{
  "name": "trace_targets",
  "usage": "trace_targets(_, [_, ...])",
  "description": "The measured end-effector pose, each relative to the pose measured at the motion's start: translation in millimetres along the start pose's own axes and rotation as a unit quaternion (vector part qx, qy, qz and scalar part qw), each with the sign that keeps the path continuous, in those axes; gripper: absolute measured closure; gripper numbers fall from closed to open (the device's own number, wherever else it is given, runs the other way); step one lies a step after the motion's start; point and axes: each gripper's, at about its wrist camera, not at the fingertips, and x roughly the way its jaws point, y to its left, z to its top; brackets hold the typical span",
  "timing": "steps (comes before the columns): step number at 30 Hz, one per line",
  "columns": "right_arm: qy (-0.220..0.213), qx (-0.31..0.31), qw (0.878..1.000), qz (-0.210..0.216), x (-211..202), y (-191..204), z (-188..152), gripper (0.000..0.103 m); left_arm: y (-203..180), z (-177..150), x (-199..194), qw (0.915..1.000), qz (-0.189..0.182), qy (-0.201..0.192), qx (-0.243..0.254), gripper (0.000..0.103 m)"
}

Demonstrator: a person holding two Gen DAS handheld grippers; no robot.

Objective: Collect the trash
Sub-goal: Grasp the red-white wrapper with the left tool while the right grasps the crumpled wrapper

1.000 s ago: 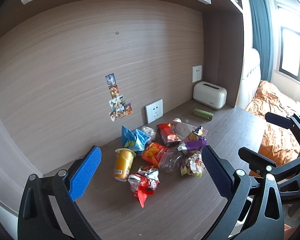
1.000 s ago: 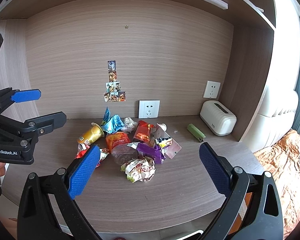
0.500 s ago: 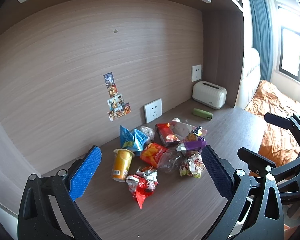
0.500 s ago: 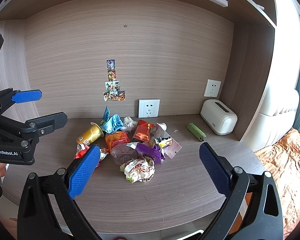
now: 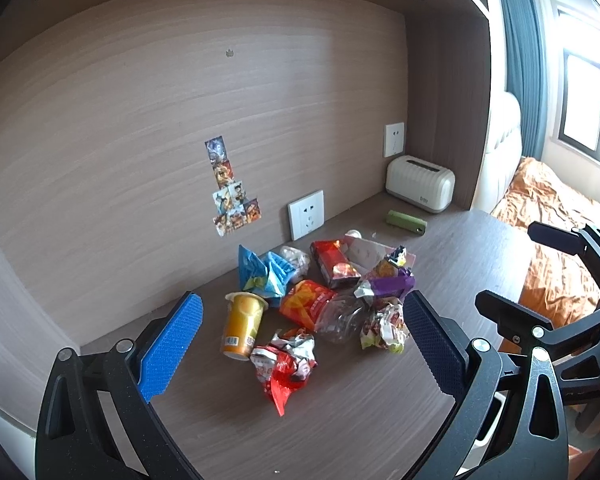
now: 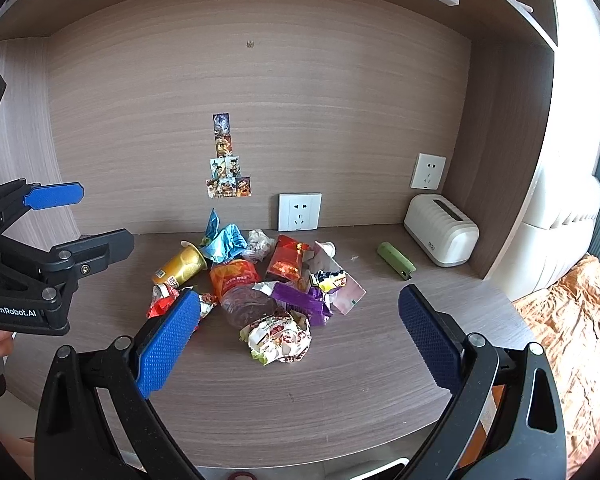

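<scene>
A heap of trash lies on the wooden desk: a tipped yellow cup [image 5: 242,326] [image 6: 182,266], a crumpled red wrapper [image 5: 286,366] [image 6: 162,304], an orange packet [image 5: 306,304] [image 6: 234,276], a blue wrapper [image 5: 266,274] [image 6: 222,240], a purple wrapper [image 6: 300,300], a clear crushed bottle [image 5: 340,316] and a crumpled white wrapper [image 6: 280,338] [image 5: 382,326]. My left gripper [image 5: 300,352] is open and held above the desk in front of the heap. My right gripper [image 6: 298,344] is open too, hovering short of the white wrapper. Neither holds anything.
A white toaster-like box [image 6: 440,230] [image 5: 420,184] stands at the back right, with a green tube [image 6: 396,260] [image 5: 406,222] beside it. Wall sockets [image 6: 299,212] and stickers [image 6: 224,160] sit on the back panel. An orange bed cover [image 5: 556,232] lies past the desk's right end.
Both views have shifted only slightly; the left gripper has drifted a little and the heap is undisturbed. Both grippers stay open.
</scene>
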Motion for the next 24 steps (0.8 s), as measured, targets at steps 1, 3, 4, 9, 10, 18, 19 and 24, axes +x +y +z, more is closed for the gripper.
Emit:
trace_targets(1, [0.002,0.000,1.000,0.001,1,0,0,0.004,0,-1,2,1.0000,0.000,0.002,0.000,0.005])
trace_targets(3, [0.007,0.000,1.000,0.004,4,0,-1,0.004,2,-3,6,1.0000,-0.001,0.007,-0.001,0.005])
trace_targets(4, [0.010,0.000,1.000,0.005,7,0,-1,0.004,2,-4,8,0.9999,-0.001,0.010,-0.002,0.005])
trace_targets(9, [0.023,0.001,1.000,0.013,16,1,-3,0.004,8,-10,22,0.9995,-0.005,0.029,-0.014,0.005])
trace_targets(10, [0.025,0.001,1.000,0.014,19,0,-3,0.004,9,-11,26,0.9993,-0.005,0.032,-0.016,0.005])
trace_targets(18, [0.071,0.014,0.997,0.021,71,-3,-18,0.004,15,-31,76,0.9979,-0.016,0.058,-0.022,0.005])
trace_targets(19, [0.080,0.017,0.996,0.021,80,-3,-21,0.004,15,-36,87,0.9976,-0.015,0.064,-0.021,0.005])
trace_targets(24, [0.117,0.032,0.992,0.021,124,-2,-39,0.004,17,-55,128,0.9954,-0.009,0.094,-0.015,0.005])
